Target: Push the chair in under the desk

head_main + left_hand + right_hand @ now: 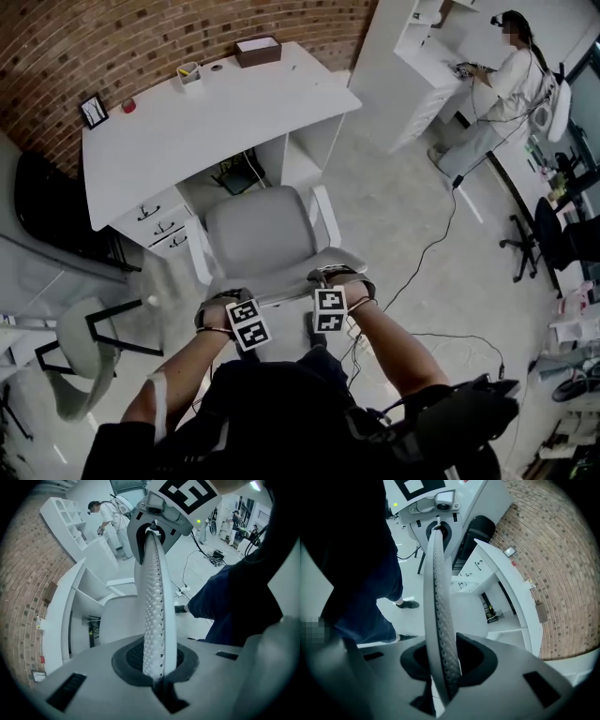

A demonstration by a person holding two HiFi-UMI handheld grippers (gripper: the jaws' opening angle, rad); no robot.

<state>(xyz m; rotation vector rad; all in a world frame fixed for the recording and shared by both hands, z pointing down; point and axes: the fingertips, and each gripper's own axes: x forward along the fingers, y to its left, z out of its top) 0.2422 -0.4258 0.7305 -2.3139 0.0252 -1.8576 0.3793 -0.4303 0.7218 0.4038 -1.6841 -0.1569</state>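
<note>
desk (216, 127): white, set against the brick wall (141, 37); three drawers (161, 227) are fitted under its left end, and an open knee bay (246, 173) is seen beside them.
chair (267, 234): grey seat, white armrests (326, 217); it is stood on the floor (403, 197) squarely before the knee bay. The seat's front is brought up to the tabletop's front edge, while most of the seat is left outside it.
backrest (152, 588): its top edge is seen edge-on as a pale perforated strip, run from one gripper to the other.
left gripper (157, 677): pointed steeply down and clamped narrow on the backrest's top edge, towards its left end.
right gripper (443, 686): pointed steeply down over the right end of the same edge. The edge is taken between its jaws, which are parted a little wider than the strip; a sliver of floor is visible beside it.
tabletop items: a brown box (257, 50) is placed at the back edge, a cup (188, 73) to its left near that edge, a framed picture (93, 111) at the back left corner, and a red item (128, 105) just beside the picture.
surroundings: a second chair (80, 352) is stood on the floor left of the desk. A person (497, 89) is seen at white shelving (403, 56), well apart to the right. Cables (427, 248) are laid across the floor.
</note>
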